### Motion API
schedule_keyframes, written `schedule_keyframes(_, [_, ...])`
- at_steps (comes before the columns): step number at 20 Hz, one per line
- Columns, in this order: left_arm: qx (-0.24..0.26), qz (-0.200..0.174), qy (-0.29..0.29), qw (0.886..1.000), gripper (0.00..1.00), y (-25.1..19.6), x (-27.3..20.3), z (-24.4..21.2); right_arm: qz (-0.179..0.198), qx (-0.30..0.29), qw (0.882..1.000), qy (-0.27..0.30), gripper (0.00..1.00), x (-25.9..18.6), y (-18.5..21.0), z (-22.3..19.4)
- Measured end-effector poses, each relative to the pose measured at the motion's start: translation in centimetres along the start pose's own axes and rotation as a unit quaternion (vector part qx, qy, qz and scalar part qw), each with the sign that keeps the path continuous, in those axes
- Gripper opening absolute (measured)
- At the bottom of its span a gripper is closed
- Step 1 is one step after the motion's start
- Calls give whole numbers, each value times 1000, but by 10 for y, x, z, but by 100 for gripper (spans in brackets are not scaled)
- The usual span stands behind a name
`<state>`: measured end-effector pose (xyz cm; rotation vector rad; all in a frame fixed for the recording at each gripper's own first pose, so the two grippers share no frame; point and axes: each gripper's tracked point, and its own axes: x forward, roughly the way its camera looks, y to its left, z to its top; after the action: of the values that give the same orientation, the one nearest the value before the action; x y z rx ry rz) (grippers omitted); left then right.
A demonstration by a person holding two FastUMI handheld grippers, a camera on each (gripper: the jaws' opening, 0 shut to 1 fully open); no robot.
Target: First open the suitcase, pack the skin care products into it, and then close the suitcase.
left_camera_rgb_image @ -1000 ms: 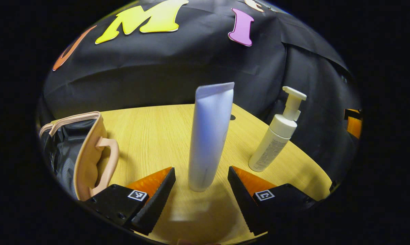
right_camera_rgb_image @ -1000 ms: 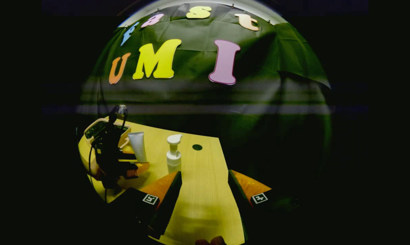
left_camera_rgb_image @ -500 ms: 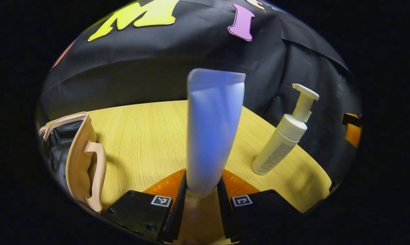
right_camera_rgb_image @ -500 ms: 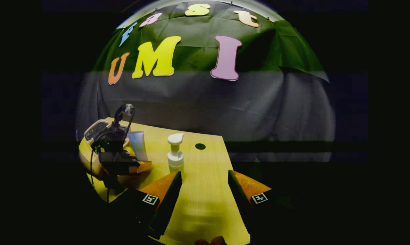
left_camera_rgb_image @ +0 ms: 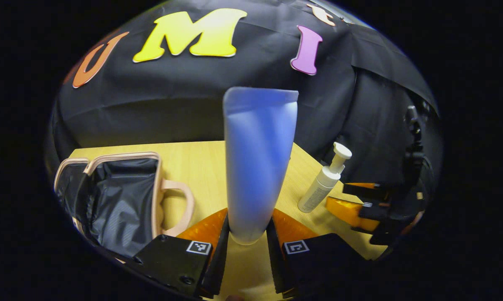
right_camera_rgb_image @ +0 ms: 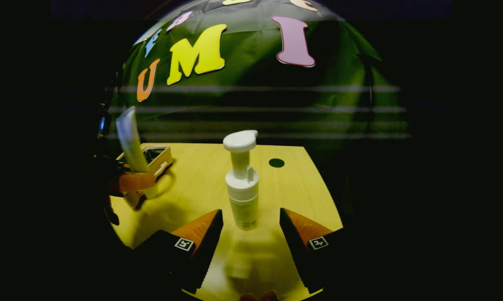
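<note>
Between left tongs [left_camera_rgb_image: 248, 242], tube [left_camera_rgb_image: 257, 159] clamped upright

We see a desk [left_camera_rgb_image: 193, 163] of pale wood with fine straight grain and a smooth, slightly sheeny finish. The tube [left_camera_rgb_image: 257, 167] looks like soft matt plastic, smooth and faintly translucent. The bottle [right_camera_rgb_image: 243, 200] is smooth plastic with a satin body and a glossier pump head. The case [left_camera_rgb_image: 122, 196] has a smooth, leather-like matt shell and handle, and we take its lining for thin ribbed cloth with a slight shine. On the left gripper [left_camera_rgb_image: 247, 251] the inner faces of the fingers [left_camera_rgb_image: 220, 255] are ridged; its body is matt plastic.
</note>
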<state>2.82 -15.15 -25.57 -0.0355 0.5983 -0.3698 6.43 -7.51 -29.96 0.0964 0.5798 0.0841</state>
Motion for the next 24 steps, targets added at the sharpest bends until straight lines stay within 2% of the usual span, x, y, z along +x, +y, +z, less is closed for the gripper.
schedule_keyframes(4, [-32, 43, -19, 998, 49, 36, -41, 16, 5, 12, 1000, 1, 80, 32, 8, -1])
schedule_keyframes(6, [-47, 61, -17, 997, 49, 53, -53, 13, 8, 7, 1000, 4, 74, 43, 11, -4])
schedule_keyframes(8, [-55, 81, -11, 995, 49, 71, -67, 7, 6, 0, 1000, 6, 74, 51, 13, -6])
schedule_keyframes(9, [-59, 89, -11, 994, 49, 79, -74, 3, 2, -3, 1000, 6, 66, 54, 12, -6])
schedule_keyframes(13, [-76, 121, -8, 990, 49, 118, -95, -2, -16, 0, 1000, 14, 62, 60, 7, -9])
schedule_keyframes(14, [-80, 129, -9, 988, 49, 126, -101, -2, -19, 2, 1000, 18, 54, 61, 7, -10])
schedule_keyframes(16, [-89, 141, -5, 986, 49, 144, -109, -4, -25, 0, 999, 26, 52, 60, 6, -11])
schedule_keyframes(20, [-89, 139, 13, 986, 49, 177, -110, -6, -20, 10, 999, 34, 47, 37, 10, -1])
schedule_keyframes(21, [-82, 135, 31, 987, 55, 186, -107, -9, -14, 14, 999, 32, 47, 26, 14, 6])
schedule_keyframes(22, [-82, 131, 45, 987, 48, 195, -103, -13, -6, 17, 999, 30, 47, 13, 18, 15])
schedule_keyframes(23, [-94, 121, 54, 987, 54, 203, -95, -15, 3, 20, 999, 27, 45, 1, 25, 23])
schedule_keyframes(24, [-109, 112, 63, 986, 46, 208, -91, -16, 14, 23, 999, 27, 45, -13, 31, 31])
